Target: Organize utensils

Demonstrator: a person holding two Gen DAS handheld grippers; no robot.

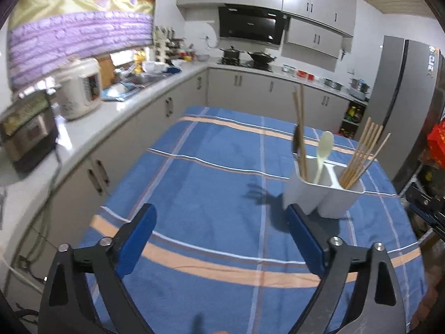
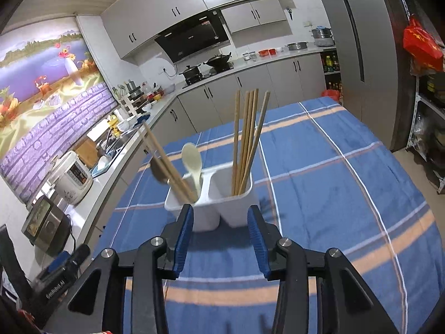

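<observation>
Left wrist view: nearest the lens, the left gripper point(image 1: 219, 217) w/ blue pads, jaws spread wide, grasping nothing, hovering over a blue plaid tablecloth point(image 1: 211, 183). Further on, to the right, a white two-compartment utensil holder point(image 1: 319, 194) stands upright on the cloth. Its left compartment holds a cream spoon point(image 1: 322, 150), two chopsticks point(image 1: 301, 128) and a dark, blurred utensil point(image 1: 296, 140), prob. a ladle or spoon head. Its right compartment holds a bundle of chopsticks point(image 1: 361, 153), fanned out. Kitchen counter w/ rice cooker point(image 1: 80, 89) at left.

Right wrist view: nearest the lens, the right gripper point(image 2: 221, 217), jaws partly apart, nothing between them; the tips sit just in front of the holder point(image 2: 222, 208), either side of its base. Contact can't be told. Same contents: spoon point(image 2: 192, 158) and two slanting chopsticks point(image 2: 167, 161) in the left compartment, chopstick bundle point(image 2: 247, 142) upright in the right.

Progress, as a judgement: no loose utensils show on the cloth in either view, so sorting looks near done or done. Poss. leftover: the two chopsticks sharing the spoon side could belong w/ the bundle.
</observation>
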